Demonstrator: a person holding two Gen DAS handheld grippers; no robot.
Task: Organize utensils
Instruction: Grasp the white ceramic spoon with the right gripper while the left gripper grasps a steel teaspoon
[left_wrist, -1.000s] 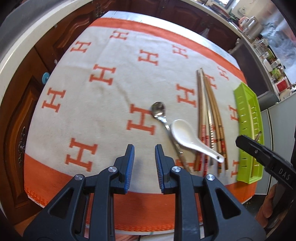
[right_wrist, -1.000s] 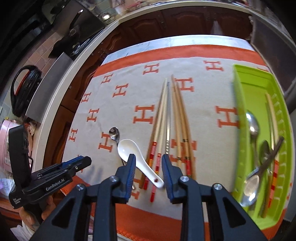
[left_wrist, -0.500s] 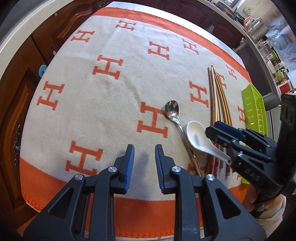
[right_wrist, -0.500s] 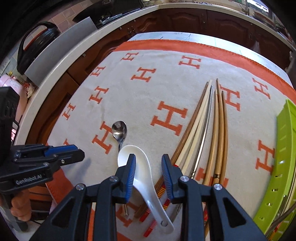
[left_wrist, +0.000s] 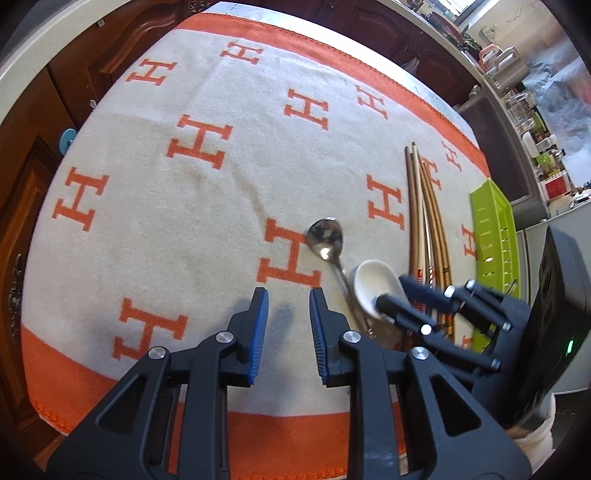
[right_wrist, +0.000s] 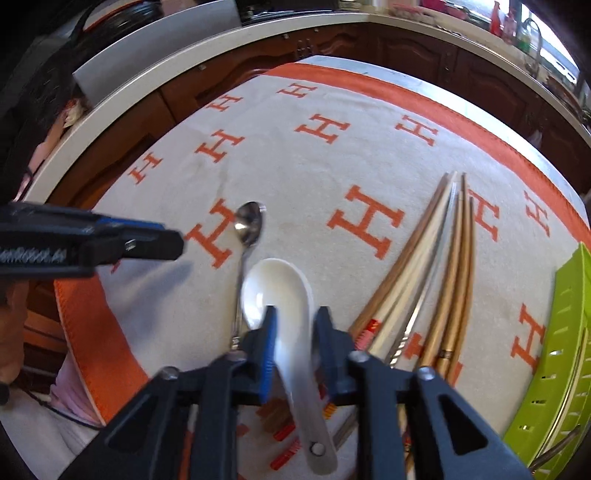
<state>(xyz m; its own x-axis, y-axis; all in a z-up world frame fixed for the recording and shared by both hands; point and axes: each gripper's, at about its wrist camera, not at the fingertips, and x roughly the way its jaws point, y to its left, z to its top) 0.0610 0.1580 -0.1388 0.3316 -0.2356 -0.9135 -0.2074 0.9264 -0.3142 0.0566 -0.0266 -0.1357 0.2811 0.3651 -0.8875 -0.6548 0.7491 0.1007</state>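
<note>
On the counter's fuzzy cream-and-orange H-print cloth (right_wrist: 332, 155): one glossy white ceramic spoon (right_wrist: 275, 286), one slim polished metal spoon (right_wrist: 248, 225) just left of it, and a fanned bundle of roughly seven tapered chopsticks (right_wrist: 439, 266), exact count unclear, beside one slotted lime plastic tray (right_wrist: 569, 332). Right gripper (right_wrist: 294, 321) straddles the ceramic spoon's handle, fingers closing, not visibly clamped yet. Left gripper (left_wrist: 287, 304) hovers over bare cloth, blue ribbed fingers (left_wrist: 258, 321) slightly apart, gripping nothing.

The black two-finger right gripper (right_wrist: 293, 345) has swung over from beside the green tray and dropped low. Its closing jaws now straddle the white ceramic soup spoon's (right_wrist: 275, 291) handle.
</note>
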